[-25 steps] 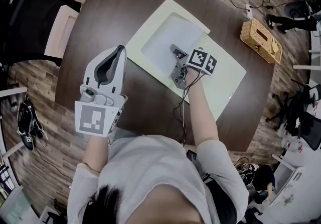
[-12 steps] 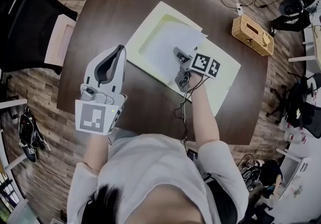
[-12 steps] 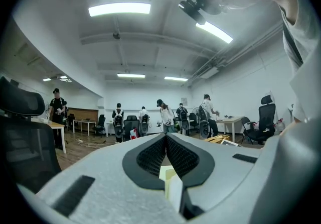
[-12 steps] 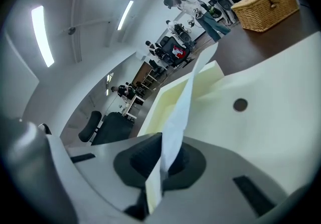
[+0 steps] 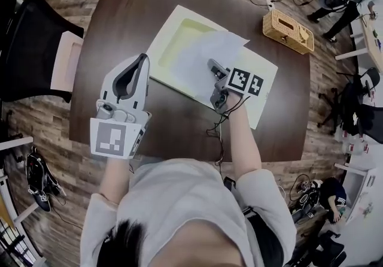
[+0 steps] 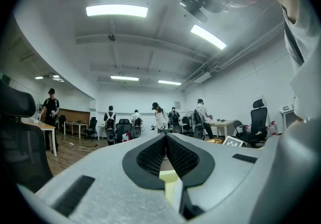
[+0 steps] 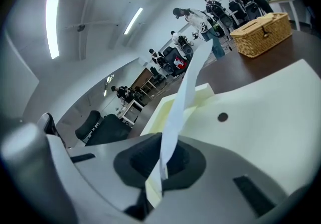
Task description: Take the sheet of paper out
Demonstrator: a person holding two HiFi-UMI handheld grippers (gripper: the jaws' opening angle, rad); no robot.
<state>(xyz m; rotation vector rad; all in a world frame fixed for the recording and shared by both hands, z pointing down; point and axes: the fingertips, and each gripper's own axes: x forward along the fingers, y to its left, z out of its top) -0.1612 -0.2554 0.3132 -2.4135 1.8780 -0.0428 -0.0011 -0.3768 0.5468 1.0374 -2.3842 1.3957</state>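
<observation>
On the dark brown wooden table (image 5: pixel 119 32), a pale cream open folder (image 5: pixel 266 89) with a yellow recess lay near the middle. The right gripper (image 5: pixel 210 66) had its jaws clamped tight on the near edge of the white sheet of paper (image 5: pixel 203 53). The sheet spread from the jaws toward 12 o'clock, above the folder's recess. The left gripper (image 5: pixel 143 57), at about 8 o'clock of the folder, had its jaws closed together with nothing between them. A woven wicker box (image 5: pixel 287 31) sat near the table's 1 o'clock edge.
</observation>
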